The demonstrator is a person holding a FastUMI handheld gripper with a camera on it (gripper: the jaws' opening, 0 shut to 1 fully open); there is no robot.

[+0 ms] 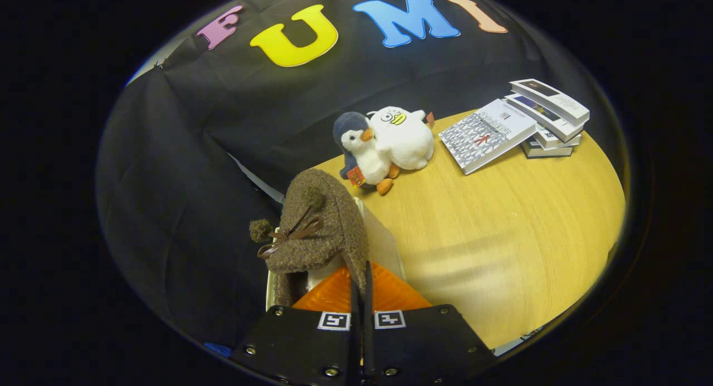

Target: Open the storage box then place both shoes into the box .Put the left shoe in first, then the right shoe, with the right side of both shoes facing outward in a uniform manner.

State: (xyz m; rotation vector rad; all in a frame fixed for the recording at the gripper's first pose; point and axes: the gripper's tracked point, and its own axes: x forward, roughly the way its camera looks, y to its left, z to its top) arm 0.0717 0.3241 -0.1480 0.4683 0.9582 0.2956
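A brown fuzzy shoe [320, 230] with two pom-poms and a thin brown bow hangs toe-up right at my fingers. My gripper [361, 270] is shut on the shoe's right-hand rim, the fingers almost touching. Under the shoe lies the storage box [385, 242], with white walls and an orange translucent panel [390, 294] just behind the fingers. The shoe hides most of the box's inside, so I cannot tell whether another shoe lies in it. The box stands at the left edge of the wooden table [501, 235].
A plush penguin [361, 152] and a white plush duck [404, 138] sit at the back of the table, beyond the shoe. Further right, an open book [484, 132] leans on a small stack of books [548, 118]. Black cloth hangs behind and to the left.
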